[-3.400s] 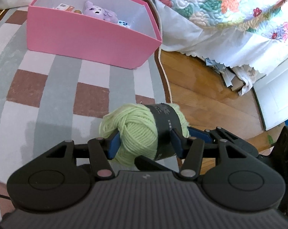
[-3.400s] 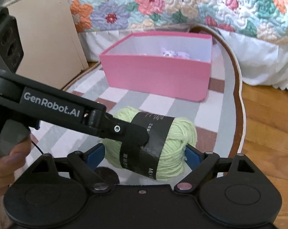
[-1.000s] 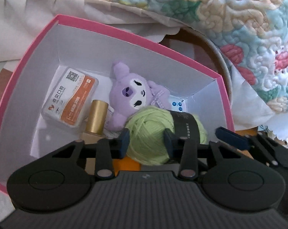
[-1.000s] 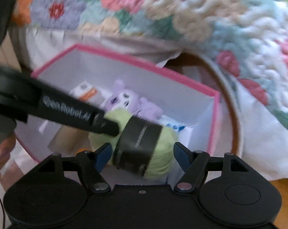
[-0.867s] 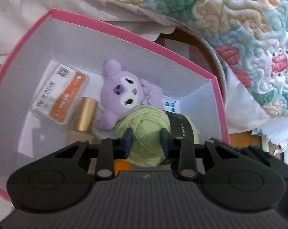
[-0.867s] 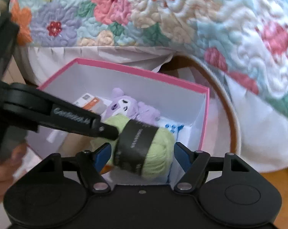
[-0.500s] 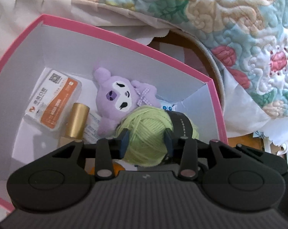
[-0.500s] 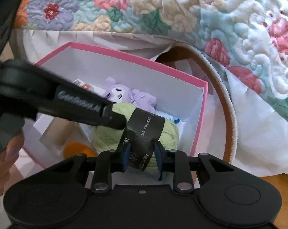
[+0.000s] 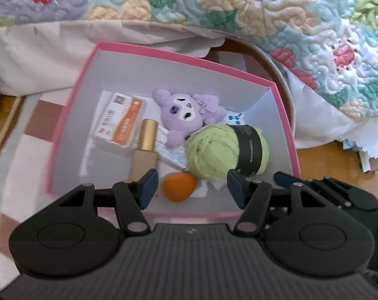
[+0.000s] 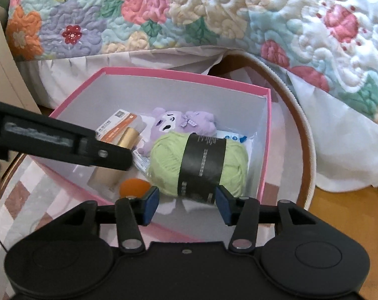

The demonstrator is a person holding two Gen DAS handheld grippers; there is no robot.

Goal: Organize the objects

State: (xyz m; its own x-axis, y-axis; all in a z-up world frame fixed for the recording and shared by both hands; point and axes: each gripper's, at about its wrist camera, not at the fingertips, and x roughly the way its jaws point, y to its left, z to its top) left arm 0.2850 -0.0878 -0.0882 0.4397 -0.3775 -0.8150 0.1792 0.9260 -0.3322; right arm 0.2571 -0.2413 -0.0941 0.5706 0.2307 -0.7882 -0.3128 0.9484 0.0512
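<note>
A big quilt (image 10: 214,12) with puffy flowers in pink, purple, orange and green hangs over the side of a bed, and a white bed skirt (image 10: 344,150) falls below it to the floor. The wooden floor (image 10: 351,212) is shiny and brown. A rug (image 9: 21,145) with grey, white and brown squares lies on it, and soft daylight fills the room.

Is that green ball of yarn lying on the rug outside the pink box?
No, the green yarn ball lies inside the pink box, beside the purple plush toy and an orange ball.
</note>
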